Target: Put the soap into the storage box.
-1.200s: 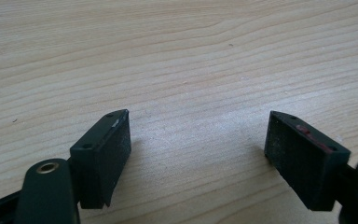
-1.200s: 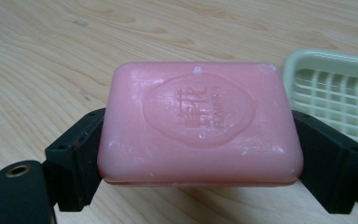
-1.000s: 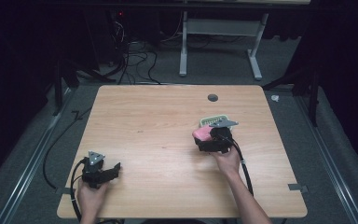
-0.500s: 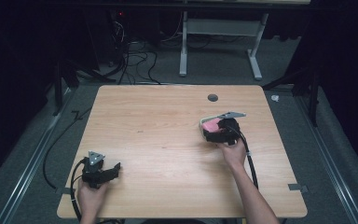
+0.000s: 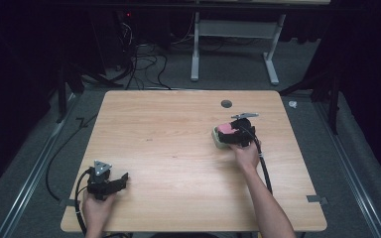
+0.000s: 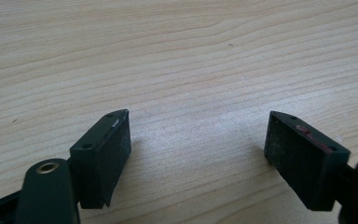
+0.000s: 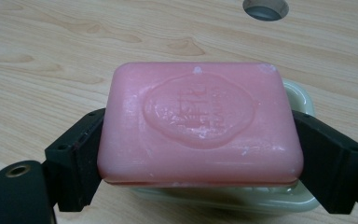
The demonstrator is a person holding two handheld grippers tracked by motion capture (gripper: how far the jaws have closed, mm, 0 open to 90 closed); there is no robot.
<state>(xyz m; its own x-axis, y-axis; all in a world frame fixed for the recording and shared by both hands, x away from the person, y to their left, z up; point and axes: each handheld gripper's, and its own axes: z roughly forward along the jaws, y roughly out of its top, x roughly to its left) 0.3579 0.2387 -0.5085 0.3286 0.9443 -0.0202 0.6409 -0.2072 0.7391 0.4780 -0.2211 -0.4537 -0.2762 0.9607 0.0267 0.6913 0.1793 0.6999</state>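
**Setting the soap into its dish**

My right gripper [image 7: 200, 154] is clamped on the pink soap bar [image 7: 200, 123], one jaw on each short end, embossed face up. The bar sits just above the pale green soap dish [image 7: 303, 100], whose rim peeks out behind and beneath it; I cannot tell whether the underside already touches the dish. In the high view, bar [image 5: 225, 128] and dish [image 5: 219, 141] sit on the right half of the desk [image 5: 178, 148], below the round cable hole [image 5: 226, 103].

To finish this well, I judge that I should keep the bar level, centre it over the dish so no edge overhangs the rim, and lower until it rests fully before releasing. Opening the jaws slowly and evenly should stop the soap sticking to one pad and dragging the light dish sideways.

My left gripper [image 6: 198, 149] rests idle near the desk's front-left corner, jaws wide apart over bare wood.
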